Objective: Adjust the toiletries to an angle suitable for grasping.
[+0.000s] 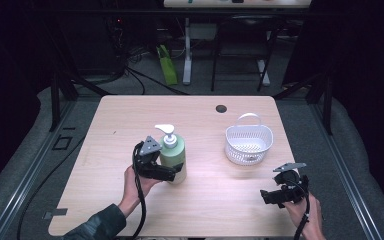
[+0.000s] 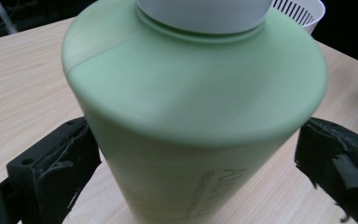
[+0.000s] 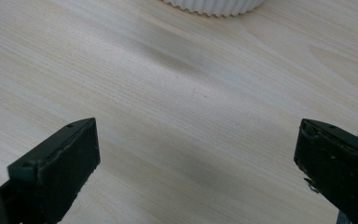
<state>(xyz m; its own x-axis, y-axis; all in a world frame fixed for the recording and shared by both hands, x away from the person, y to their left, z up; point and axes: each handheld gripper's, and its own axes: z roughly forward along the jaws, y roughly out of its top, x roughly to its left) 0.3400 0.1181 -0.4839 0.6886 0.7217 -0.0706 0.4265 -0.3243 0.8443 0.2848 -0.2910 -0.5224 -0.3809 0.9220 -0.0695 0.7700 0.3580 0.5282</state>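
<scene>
A green bottle [image 1: 174, 159] with a white pump [image 1: 166, 131] stands upright just left of centre in the high view, on the table [image 1: 115, 130]. The left gripper [image 1: 172, 172] straddles its lower body; in the left gripper view the bottle [image 2: 191, 116] sits between the two jaws, which are set wide around it, the left one against its side and the right one just beside it. A white basket [image 1: 249, 142] stands right of centre. At lower right, the right gripper [image 1: 267, 196] hovers over bare wood, jaws spread.
</scene>
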